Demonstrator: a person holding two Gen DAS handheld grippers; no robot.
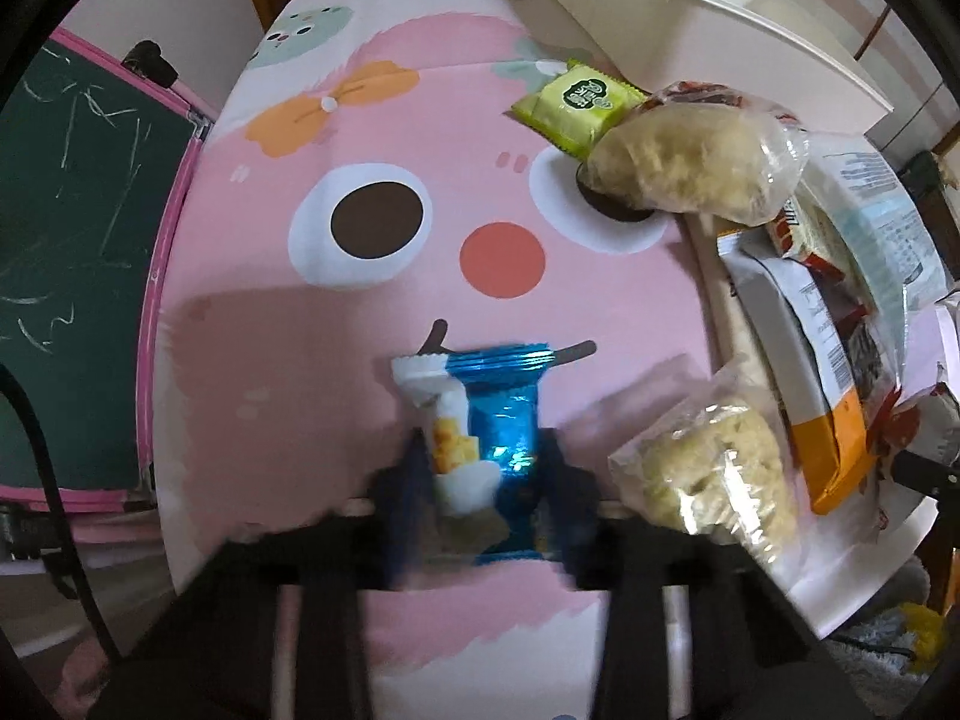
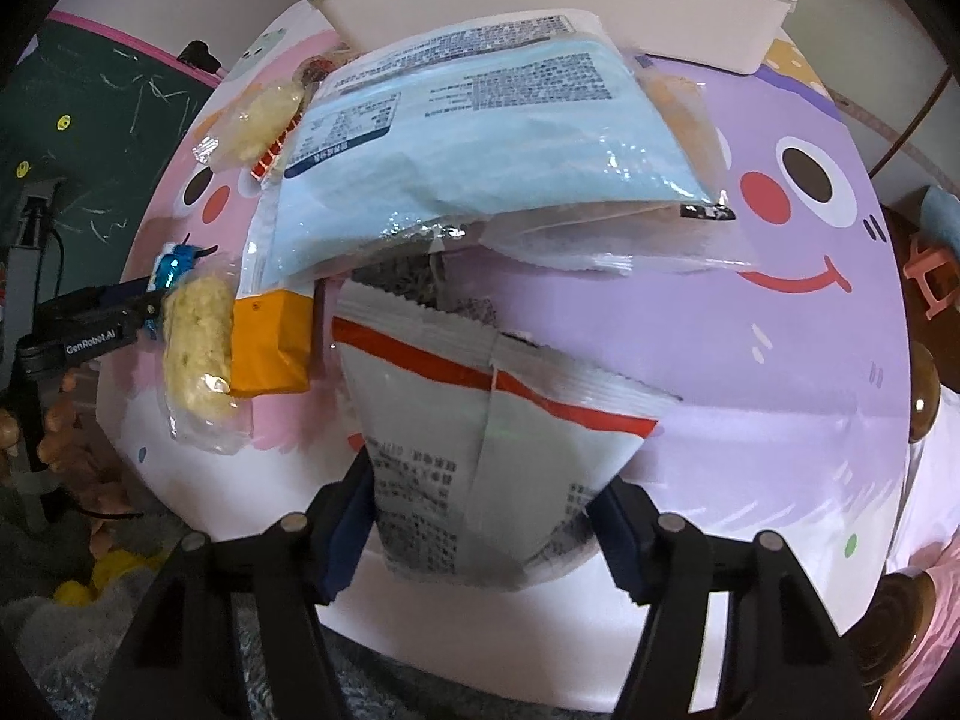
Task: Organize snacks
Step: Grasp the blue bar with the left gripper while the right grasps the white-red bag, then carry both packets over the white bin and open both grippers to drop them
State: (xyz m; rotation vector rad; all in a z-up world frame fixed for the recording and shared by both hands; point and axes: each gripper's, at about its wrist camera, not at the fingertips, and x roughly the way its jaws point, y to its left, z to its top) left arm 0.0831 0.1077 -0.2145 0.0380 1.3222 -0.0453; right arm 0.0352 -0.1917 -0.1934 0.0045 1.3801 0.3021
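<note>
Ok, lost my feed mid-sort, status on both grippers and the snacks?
Left gripper shut on shiny blue foil snack packet. Right gripper shut on white red-striped snack bag. White plastic bin beyond; pale blue printed bag lies between.

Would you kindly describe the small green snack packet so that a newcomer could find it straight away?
Start at the white bin at the far end of the pink cartoon-face tablecloth. Just in front of it lies the green snack packet, its near end tucked against a clear bag of pale puffed snacks. It is the only lime-green wrapper there, with a dark round logo.
</note>
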